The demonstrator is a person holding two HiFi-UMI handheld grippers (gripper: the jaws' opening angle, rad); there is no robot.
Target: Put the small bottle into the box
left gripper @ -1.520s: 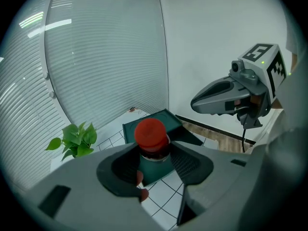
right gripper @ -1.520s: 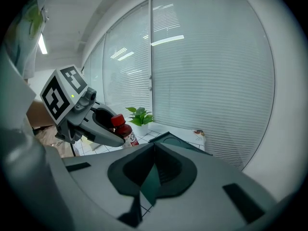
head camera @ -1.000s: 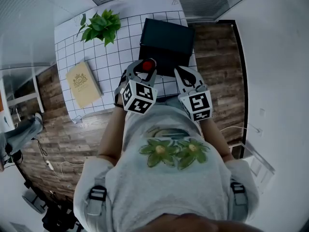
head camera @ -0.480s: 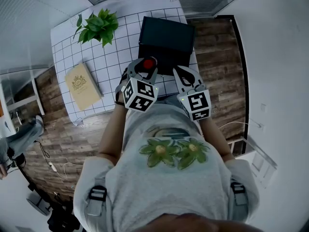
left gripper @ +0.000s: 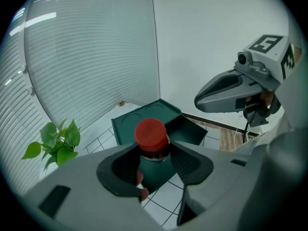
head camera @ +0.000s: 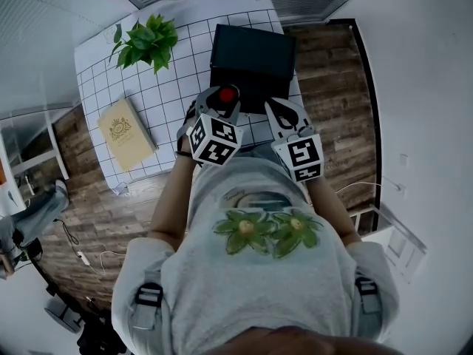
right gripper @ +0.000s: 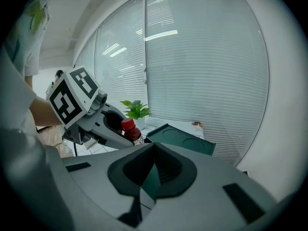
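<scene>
Jaws of your left gripper [left gripper: 154, 154] pinch the bottle [left gripper: 152, 134] just under its red cap, upright, above the near side of the box [head camera: 252, 53]. Right gripper [right gripper: 153, 149]: jaws pressed together, nothing between.

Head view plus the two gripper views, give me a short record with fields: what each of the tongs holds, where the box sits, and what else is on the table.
left tongs: shut on the small bottle, red cap up
right tongs: shut, empty
small bottle: held in the air by the box's near side, not inside
box: dark, open, far right of the table
table: white checked cloth
other things: plant far left, book near left
</scene>
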